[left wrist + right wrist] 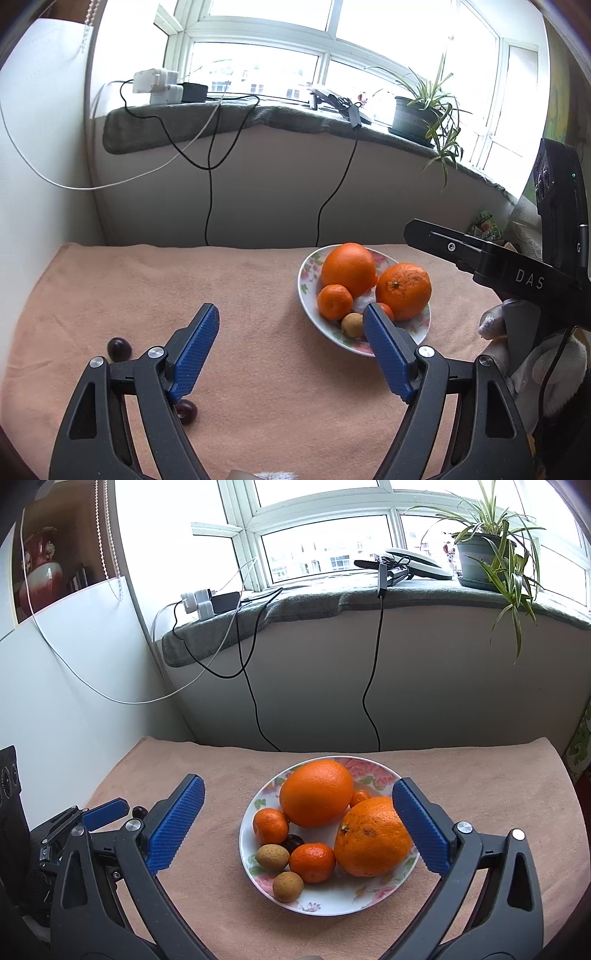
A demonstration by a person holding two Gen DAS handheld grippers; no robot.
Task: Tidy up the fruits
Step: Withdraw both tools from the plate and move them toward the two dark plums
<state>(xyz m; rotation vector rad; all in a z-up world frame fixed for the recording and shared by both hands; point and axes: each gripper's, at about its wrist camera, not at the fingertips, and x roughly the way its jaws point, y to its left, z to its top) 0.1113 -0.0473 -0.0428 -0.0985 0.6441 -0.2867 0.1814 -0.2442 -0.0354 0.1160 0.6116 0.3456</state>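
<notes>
A flowered plate (332, 904) on the peach cloth holds two big oranges (316, 792) (373, 838), small mandarins (313, 862), two tan fruits (272, 856) and a dark fruit (293, 843). My right gripper (298, 784) hovers over the plate's near side, wide open, gripping nothing. My left gripper (291, 314) is open and empty over the cloth left of the plate (306, 284). Two dark fruits lie on the cloth: one (119, 348) left of its left finger, one (186, 411) partly hidden under that finger.
The peach cloth (258, 269) covers the table up to a white wall. Black cables (255, 709) hang from the grey-covered windowsill (295, 602). A potted plant (484, 557) stands at the sill's right. A white panel (44, 147) borders the left side. A gloved hand (495, 325) shows at right.
</notes>
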